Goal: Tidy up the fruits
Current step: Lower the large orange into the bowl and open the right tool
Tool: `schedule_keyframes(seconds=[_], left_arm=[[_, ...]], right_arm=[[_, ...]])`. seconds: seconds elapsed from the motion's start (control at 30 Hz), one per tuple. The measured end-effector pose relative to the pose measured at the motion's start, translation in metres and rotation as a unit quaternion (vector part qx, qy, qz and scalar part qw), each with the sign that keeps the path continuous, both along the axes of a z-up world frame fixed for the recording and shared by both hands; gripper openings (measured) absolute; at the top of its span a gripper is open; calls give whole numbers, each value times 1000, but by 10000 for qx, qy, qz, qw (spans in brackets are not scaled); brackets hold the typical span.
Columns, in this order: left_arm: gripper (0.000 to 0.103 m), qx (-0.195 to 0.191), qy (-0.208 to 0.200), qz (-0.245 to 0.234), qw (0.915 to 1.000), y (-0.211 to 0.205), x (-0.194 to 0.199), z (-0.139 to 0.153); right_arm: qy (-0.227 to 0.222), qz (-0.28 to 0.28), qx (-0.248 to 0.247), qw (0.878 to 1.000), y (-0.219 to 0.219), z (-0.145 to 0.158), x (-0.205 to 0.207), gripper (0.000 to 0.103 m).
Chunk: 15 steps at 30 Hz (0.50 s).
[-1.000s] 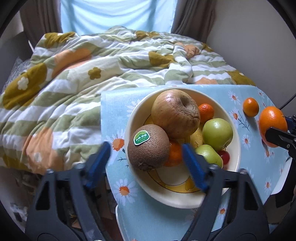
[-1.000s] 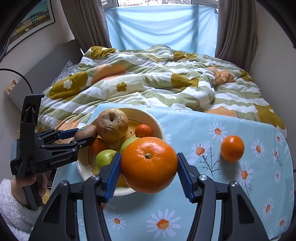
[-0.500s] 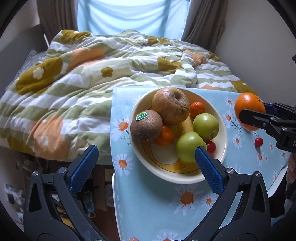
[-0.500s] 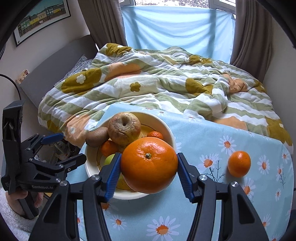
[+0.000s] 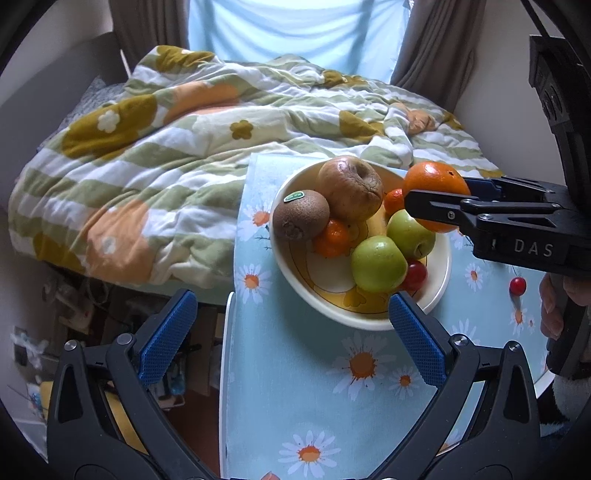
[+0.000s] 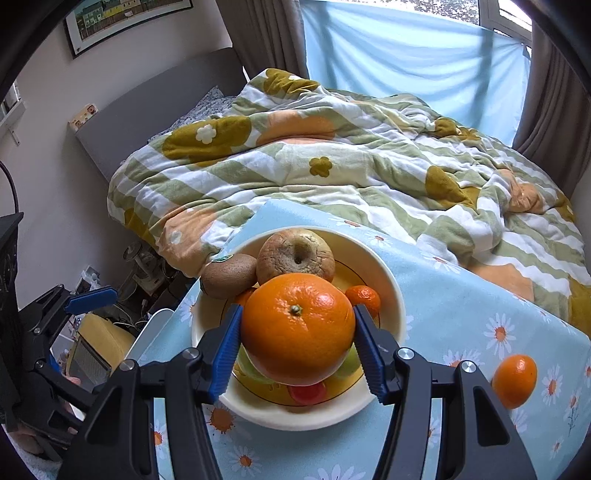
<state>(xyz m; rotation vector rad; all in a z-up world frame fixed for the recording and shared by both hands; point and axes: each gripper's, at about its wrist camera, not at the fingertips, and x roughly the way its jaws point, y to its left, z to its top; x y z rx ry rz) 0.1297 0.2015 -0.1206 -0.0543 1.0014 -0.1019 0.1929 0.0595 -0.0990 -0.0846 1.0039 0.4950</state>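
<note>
Your right gripper [image 6: 297, 332] is pinching the big orange [image 6: 297, 328] between its two blue pads [image 6: 225, 354], one on each side. It holds the orange up over the near side of the cream bowl [image 6: 388, 291]. Under and past the orange sit a wrinkled brown apple [image 6: 295, 253], a kiwi [image 6: 229, 275] to its left, a little mandarin [image 6: 365, 297] to the right and something red [image 6: 306, 393] just below.

The kiwi has a small green sticker [image 5: 294, 195], but the words on it are too tiny to read. The side of your right gripper shows the white letters "DAS" [image 5: 533, 248].

Your left gripper [image 5: 291, 338] has its jaws spread wide and holds nothing. It hangs near the closest edge of the bowl, with two green apples [image 5: 378, 264] just ahead of it.

Off to the right of your right gripper, one more small mandarin [image 6: 515, 380] lies on the blue daisy tablecloth [image 6: 461, 295]. A red cherry [image 5: 517, 285] lies on the cloth too, right of the bowl. Behind the table is a bed with a flowery striped blanket [image 6: 332, 166]. A framed picture [image 6: 122, 18] hangs on the wall up to the left.
</note>
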Motion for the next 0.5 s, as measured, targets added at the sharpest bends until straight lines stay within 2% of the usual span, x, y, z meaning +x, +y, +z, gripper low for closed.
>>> schedule_keyframes(seconds=[0.17,0.4,0.47,0.5], left_arm=[[103,-77,92,126,9998,2,-4,-6],[103,-130,109,177,9997,4,-7,-6],[103,-149,119,160,9997,5,-7,-7],[103,-162,143,148,9997,4,-6,-8]], right_arm=[[5,200,-84,9998,11,-8,7,54],[138,133,-137,9997,14,-18,14,55],[39,76,-53,9999,12,-14,13,65],[15,60,-9,10000,11,-12,14,79]])
